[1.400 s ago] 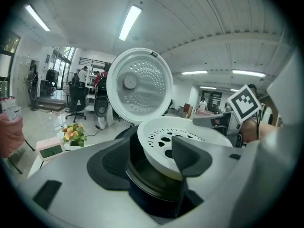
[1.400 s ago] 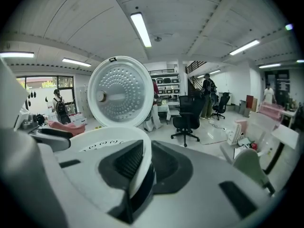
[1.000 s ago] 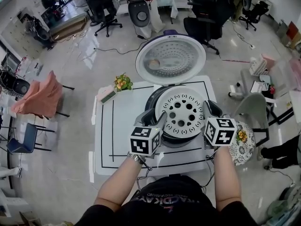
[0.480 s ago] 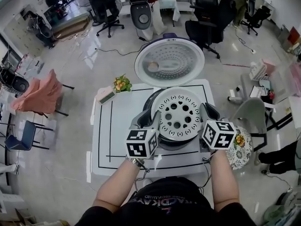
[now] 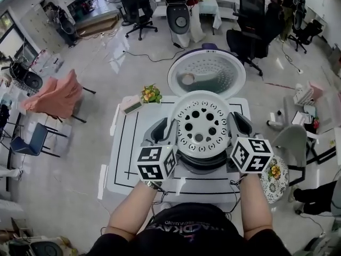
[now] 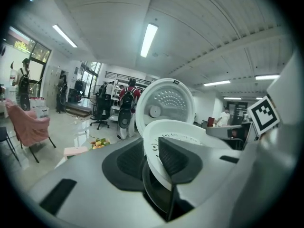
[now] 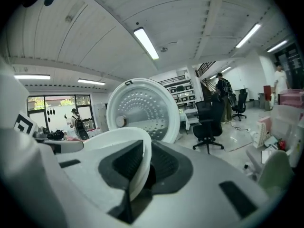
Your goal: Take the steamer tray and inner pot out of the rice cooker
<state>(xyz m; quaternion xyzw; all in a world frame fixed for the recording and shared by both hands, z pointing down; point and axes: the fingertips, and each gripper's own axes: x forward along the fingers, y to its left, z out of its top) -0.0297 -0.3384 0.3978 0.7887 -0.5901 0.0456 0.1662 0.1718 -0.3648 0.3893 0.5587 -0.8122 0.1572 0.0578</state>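
The steamer tray [image 5: 200, 124] - a white round dish pierced with holes - sits just above the open rice cooker [image 5: 205, 163], held at two opposite edges. The left gripper [image 5: 169, 130] has the tray's rim on the cooker's left side between its jaws; they have just been closing, and in the left gripper view the dark pads press on the white rim from inside and outside. The right gripper [image 5: 236, 126] is clamped the same way on the rim at the cooker's right side, with the thin white wall pinched between its pads in the right gripper view. From the left gripper view the tray looks tilted, with the cooker's dark opening showing beneath it. The cooker's lid [image 5: 206, 76] stands open behind the body, its dimpled inner face turned toward the person. Whether the inner pot is inside cannot be told - the tray covers the opening. The cooker stands on a white counter [image 5: 136, 159], and a small bunch of flowers [image 5: 152, 94] lies to the cooker's far left.
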